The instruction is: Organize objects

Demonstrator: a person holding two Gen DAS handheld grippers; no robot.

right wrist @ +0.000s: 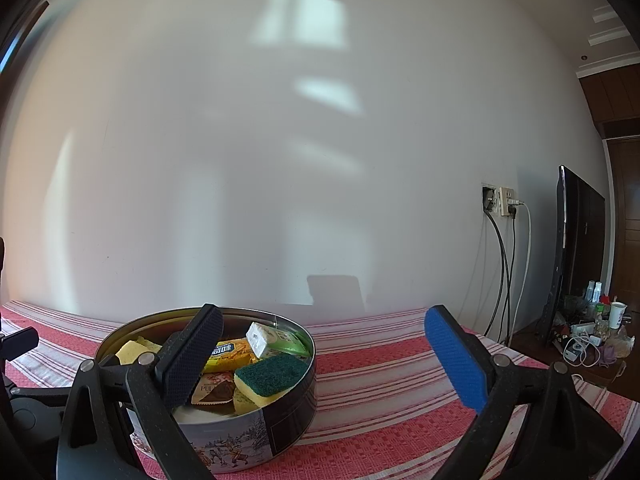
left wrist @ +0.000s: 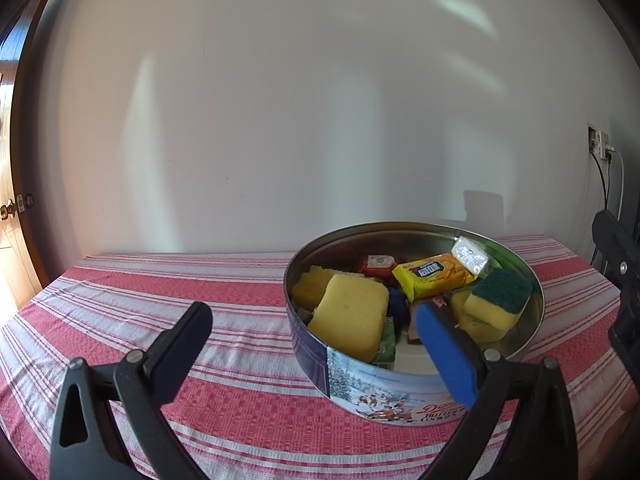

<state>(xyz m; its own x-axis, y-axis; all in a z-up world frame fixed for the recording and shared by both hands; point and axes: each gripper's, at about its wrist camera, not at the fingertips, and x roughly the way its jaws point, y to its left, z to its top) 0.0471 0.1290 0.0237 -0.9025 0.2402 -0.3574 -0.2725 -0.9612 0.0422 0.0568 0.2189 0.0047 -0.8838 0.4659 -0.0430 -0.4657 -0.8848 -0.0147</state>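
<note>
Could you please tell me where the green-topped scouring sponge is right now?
The green-topped sponge lies inside the round cookie tin, against its right-hand wall in the left wrist view, just right of the yellow snack packet; neither gripper holds it.

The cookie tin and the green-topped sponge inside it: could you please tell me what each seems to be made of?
The cookie tin looks like thin sheet metal: its bare inner wall is shiny and reflective, its outside printed with a glossy winter scene. The green-topped sponge seems soft yellow foam with visible pores, capped by a rough, matte, fibrous scouring layer.
</note>
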